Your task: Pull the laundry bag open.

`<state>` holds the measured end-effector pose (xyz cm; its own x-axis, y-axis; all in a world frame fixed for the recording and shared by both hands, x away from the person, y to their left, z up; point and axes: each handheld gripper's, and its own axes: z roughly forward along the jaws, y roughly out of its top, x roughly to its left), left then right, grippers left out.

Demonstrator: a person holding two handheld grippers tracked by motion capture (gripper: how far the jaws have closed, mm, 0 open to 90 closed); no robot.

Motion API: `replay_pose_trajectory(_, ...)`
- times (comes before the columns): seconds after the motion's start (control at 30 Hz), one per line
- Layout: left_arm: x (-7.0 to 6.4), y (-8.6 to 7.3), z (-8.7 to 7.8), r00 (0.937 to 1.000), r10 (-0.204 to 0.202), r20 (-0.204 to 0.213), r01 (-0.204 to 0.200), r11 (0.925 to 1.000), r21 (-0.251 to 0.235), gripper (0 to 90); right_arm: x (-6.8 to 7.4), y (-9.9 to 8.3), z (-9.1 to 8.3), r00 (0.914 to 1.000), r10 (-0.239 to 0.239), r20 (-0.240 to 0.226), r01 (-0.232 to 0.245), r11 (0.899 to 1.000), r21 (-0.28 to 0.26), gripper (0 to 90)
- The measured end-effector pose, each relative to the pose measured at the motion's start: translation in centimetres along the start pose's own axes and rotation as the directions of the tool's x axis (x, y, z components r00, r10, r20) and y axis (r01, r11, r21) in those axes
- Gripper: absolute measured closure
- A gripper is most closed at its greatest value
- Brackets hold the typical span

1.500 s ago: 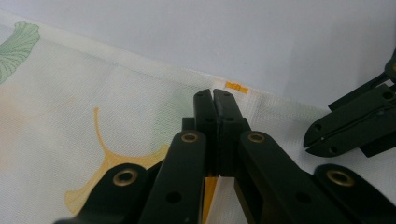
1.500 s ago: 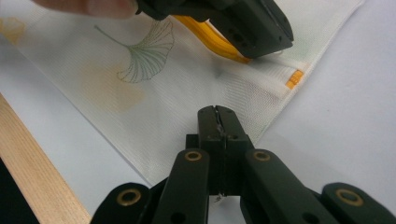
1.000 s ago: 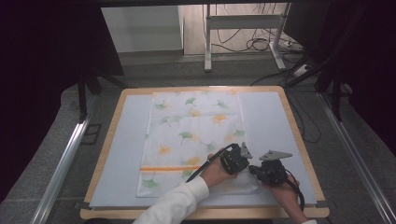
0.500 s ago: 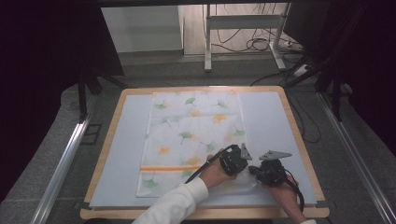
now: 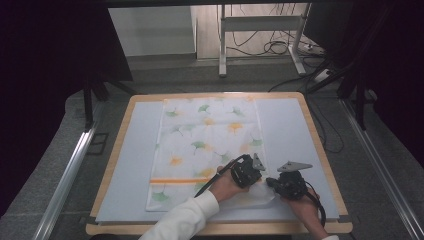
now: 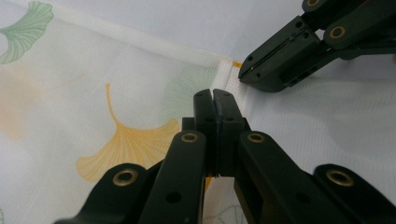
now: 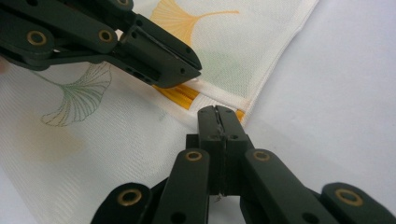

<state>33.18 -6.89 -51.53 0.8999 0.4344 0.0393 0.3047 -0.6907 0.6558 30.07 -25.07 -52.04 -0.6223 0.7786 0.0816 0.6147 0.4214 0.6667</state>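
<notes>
Now both claws sit at the lower right corner of the cloth [image 5: 205, 145] on the desk [image 5: 125, 145]: left claw [image 6: 215, 100] and right claw [image 7: 217, 116] each pinched closed on its folded edge, cloth stretching toward upper left

You have one leaf-print cloth [image 5: 205, 145] lying on one table [image 5: 125, 150], with one orange stripe [image 5: 175, 180] across it, and two grippers, left gripper [image 5: 255, 172] and right gripper [image 5: 272, 182], near its right front corner.
</notes>
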Motion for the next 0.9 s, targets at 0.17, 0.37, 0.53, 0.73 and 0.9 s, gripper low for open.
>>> replay_pose_trajectory(0.17,-0.1,-0.1,-0.1,1.0,-0.004,-0.002,0.004,1.0,-0.006,90.0,0.0,0.0,0.0,1.0,-0.003,0.002,0.003,1.0,0.0,89.8)
replay_pose_trajectory(0.37,-0.1,-0.2,-0.3,0.9998,-0.014,-0.012,0.014,0.9999,0.005,90.0,0.1,0.0,0.0,1.0,-0.003,0.002,0.003,1.0,0.0,89.8)
replay_pose_trajectory(0.53,0.0,-0.5,-0.5,0.9998,-0.016,-0.012,0.016,0.9999,0.004,90.0,0.0,0.0,0.0,1.0,-0.006,0.0,0.006,1.0,0.0,89.8)
replay_pose_trajectory(0.73,0.0,-0.7,-0.7,0.9997,-0.017,-0.016,0.017,0.9998,0.009,90.0,0.0,0.0,0.0,1.0,-0.007,0.0,0.007,1.0,0.001,89.8)
replay_pose_trajectory(0.9,0.3,-1.0,-1.0,0.9996,-0.017,-0.024,0.018,0.9996,0.02,90.0,0.0,0.0,0.0,1.0,-0.006,-0.002,0.006,1.0,0.001,89.8)
